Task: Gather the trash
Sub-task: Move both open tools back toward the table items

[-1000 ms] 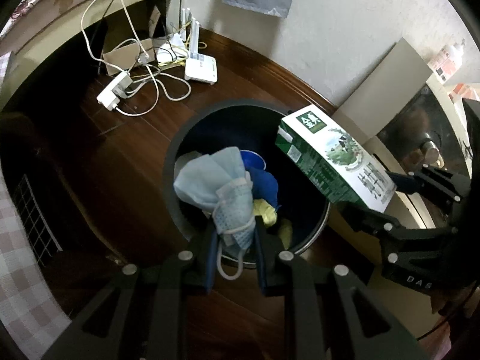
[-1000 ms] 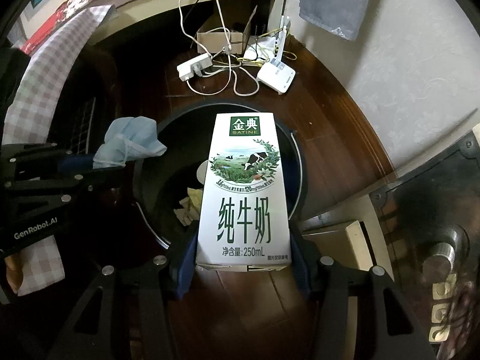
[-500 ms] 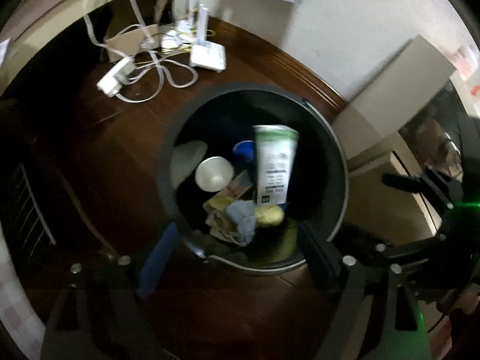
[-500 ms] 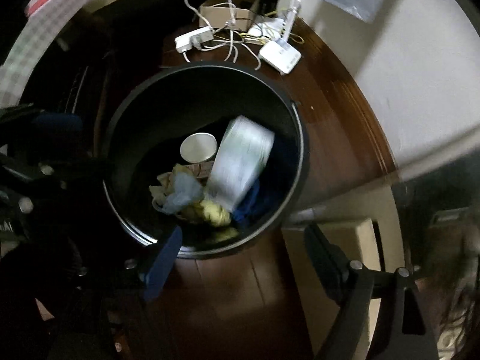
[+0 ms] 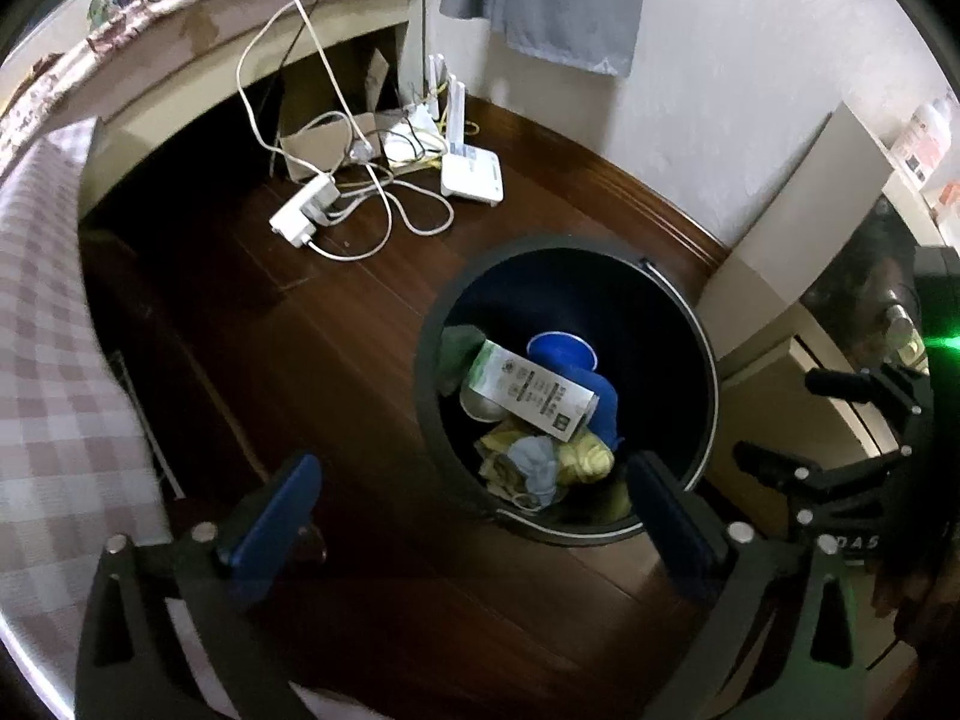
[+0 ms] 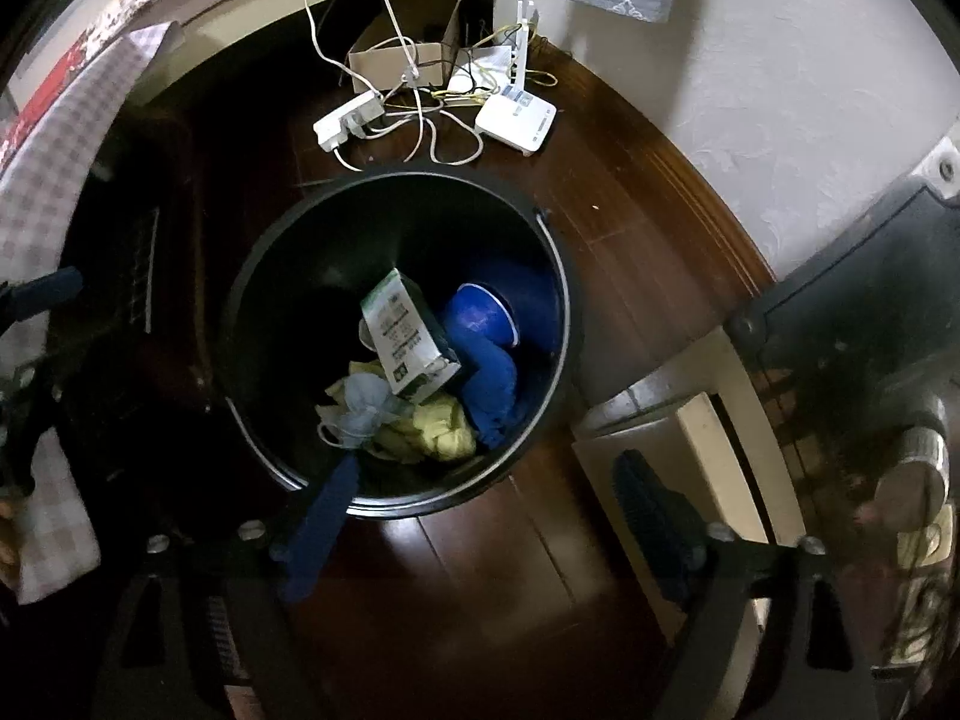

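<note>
White carton [image 5: 531, 391] lies in bin [image 5: 432, 420], below spread tongs [image 5: 474, 504].

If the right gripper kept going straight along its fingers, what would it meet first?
Probably the trash bin's near rim or the crumpled face mask just inside; the right gripper is open, and depth is unclear.

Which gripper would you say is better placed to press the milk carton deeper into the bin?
Probably the right gripper: the green-and-white milk carton in the round black bin looks nearer and more centred there; the left gripper is offset.
</note>
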Demonstrator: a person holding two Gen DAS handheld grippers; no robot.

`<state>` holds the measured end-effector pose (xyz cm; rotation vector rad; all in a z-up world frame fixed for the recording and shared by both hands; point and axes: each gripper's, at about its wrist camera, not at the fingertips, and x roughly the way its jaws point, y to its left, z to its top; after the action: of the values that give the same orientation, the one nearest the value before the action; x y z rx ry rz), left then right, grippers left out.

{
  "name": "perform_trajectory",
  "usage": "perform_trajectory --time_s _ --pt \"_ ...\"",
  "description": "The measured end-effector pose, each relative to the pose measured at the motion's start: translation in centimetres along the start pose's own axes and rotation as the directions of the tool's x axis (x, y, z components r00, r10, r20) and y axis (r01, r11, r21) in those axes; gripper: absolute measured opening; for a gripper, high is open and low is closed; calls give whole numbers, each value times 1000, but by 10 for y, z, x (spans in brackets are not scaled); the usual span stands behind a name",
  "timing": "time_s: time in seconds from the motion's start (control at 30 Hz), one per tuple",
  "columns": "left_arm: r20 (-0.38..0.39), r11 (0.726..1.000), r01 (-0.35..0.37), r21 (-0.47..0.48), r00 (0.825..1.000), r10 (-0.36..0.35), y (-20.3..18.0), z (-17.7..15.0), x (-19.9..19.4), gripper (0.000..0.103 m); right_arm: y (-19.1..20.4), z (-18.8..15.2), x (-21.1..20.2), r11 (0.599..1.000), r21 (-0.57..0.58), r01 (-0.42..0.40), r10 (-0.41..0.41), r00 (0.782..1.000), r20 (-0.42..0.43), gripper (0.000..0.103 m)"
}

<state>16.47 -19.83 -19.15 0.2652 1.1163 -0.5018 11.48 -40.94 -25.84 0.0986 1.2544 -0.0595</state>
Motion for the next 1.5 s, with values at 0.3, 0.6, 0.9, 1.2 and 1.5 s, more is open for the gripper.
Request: perform_trajectory --time_s 0.3,0.6,0.9,1.2,1.5 --pt "55 1000 -8 -15 998 9 10 3 -33 103 14 4 -20 1000 0 -6 6 1000 22 103" --pt "119 999 -1 -44 993 6 22 3 -62 103 33 14 -44 1000 -22 -16 17 997 71 103" --pt "178 993 6 -120 984 15 50 -3 -90 103 65 25 -73 995 -88 -53 65 988 137 103" --pt "241 979 -39 -198 967 88 83 -14 -116 103 112 44 -104 982 -187 -35 77 972 223 103" --pt "257 950 -79 -304 953 161 134 -28 -136 103 164 69 -129 967 -245 -65 134 951 278 103"
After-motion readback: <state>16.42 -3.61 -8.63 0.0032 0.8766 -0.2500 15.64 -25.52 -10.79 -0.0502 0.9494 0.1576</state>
